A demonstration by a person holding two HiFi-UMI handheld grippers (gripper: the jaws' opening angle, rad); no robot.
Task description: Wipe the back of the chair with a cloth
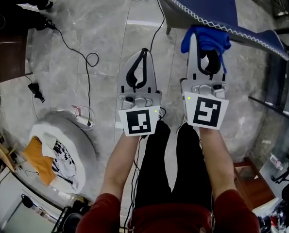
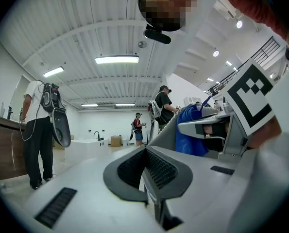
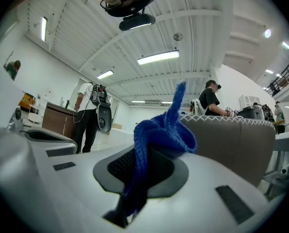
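The right gripper (image 1: 207,57) is found shut on a blue knitted cloth (image 3: 159,135), which is pinched between its jaws and bunched in a loose knot over and beyond the tips. The chair back (image 3: 236,144), with white zigzag stitching along its rim, is seen just ahead of this gripper and slightly to its right; whether the cloth touches it cannot be told. The left gripper (image 2: 146,166) is held alongside, to the left of the right one, with its jaws brought together and nothing between them. The cloth is judged light, soft and limp: it can be expected to fold, drag and snag on the stitched rim rather than slide stiffly. The present hold on the gathered middle is considered sound, provided enough free fabric is left past the tips to meet the surface. The chair back is judged firm enough to be pressed against; wiping does not appear to be under way yet.
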